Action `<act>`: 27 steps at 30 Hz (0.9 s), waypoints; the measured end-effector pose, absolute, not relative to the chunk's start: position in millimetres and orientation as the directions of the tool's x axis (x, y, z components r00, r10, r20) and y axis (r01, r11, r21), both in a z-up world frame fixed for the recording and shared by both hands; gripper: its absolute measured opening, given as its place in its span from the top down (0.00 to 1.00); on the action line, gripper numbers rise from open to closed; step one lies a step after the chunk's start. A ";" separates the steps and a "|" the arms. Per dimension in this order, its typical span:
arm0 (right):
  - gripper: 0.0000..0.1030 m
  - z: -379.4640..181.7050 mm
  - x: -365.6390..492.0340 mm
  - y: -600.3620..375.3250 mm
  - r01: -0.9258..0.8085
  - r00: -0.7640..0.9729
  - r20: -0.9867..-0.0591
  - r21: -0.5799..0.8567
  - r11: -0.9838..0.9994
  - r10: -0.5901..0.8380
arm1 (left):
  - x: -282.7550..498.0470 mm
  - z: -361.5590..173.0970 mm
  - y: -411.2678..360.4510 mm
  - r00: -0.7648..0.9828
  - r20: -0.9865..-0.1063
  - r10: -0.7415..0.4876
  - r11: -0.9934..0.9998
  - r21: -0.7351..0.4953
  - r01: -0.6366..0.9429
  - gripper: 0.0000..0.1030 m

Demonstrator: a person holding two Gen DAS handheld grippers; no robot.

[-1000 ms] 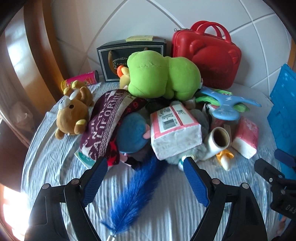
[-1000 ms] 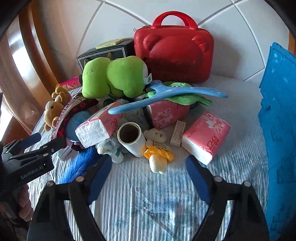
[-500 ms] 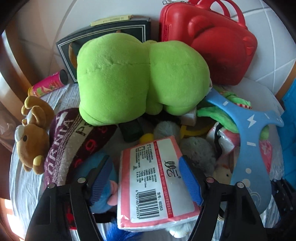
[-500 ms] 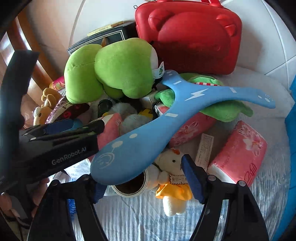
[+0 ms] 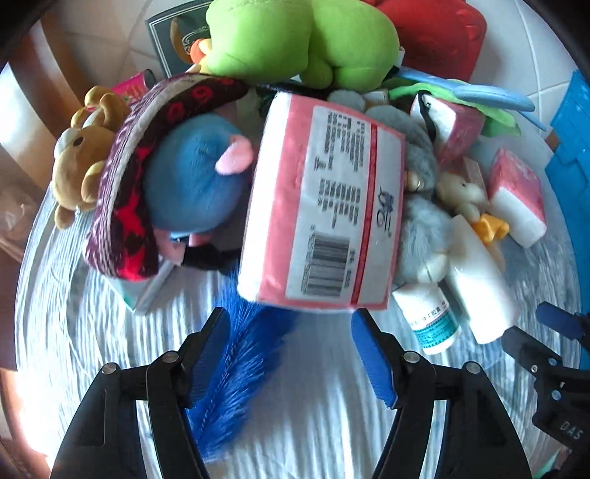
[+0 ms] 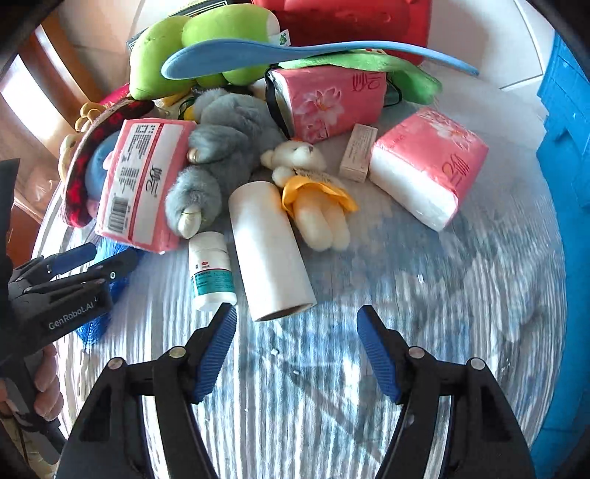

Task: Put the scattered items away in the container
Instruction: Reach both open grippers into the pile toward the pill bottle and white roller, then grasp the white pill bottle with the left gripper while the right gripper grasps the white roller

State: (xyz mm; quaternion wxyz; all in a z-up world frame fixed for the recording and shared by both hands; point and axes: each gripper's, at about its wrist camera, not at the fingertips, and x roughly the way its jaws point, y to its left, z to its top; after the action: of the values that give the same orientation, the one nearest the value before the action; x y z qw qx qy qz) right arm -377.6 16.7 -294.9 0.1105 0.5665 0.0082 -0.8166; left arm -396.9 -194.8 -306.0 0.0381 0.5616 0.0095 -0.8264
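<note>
My left gripper (image 5: 291, 324) is open, with its tips just short of the near end of a pink and white tissue pack (image 5: 324, 206) that leans on the toy pile. A blue feather (image 5: 243, 372) lies on the cloth under its fingers. My right gripper (image 6: 297, 317) is also open, just behind the near end of a white roll (image 6: 269, 250), with a white bottle (image 6: 210, 269) beside its left finger. The blue crate (image 6: 564, 147) stands at the right edge.
The pile holds a green plush (image 5: 302, 40), a blue plush (image 5: 195, 177), a brown bear (image 5: 81, 158), a grey plush (image 6: 221, 147), a small cream bear (image 6: 313, 191) and more tissue packs (image 6: 424, 165). A red case (image 5: 435, 33) stands behind. A hand (image 6: 44, 387) holds the left gripper.
Both grippers came in over the pile and now look down on it from nearer and higher. Both pairs of jaws have narrowed a little. Nothing has been taken hold of.
</note>
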 end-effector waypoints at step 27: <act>0.57 -299.3 -403.0 40.1 0.293 -0.327 -0.914 0.146 -0.945 -0.242 | -406.4 -333.2 -114.4 -0.339 -0.941 0.008 -0.998 -0.027 0.051 0.55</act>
State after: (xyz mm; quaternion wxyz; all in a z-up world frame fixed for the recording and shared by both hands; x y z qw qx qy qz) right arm -403.0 40.1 -299.3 0.1644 0.5564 0.0229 -0.8141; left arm -406.4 -114.4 -333.2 0.0131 0.5746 0.0258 -0.8179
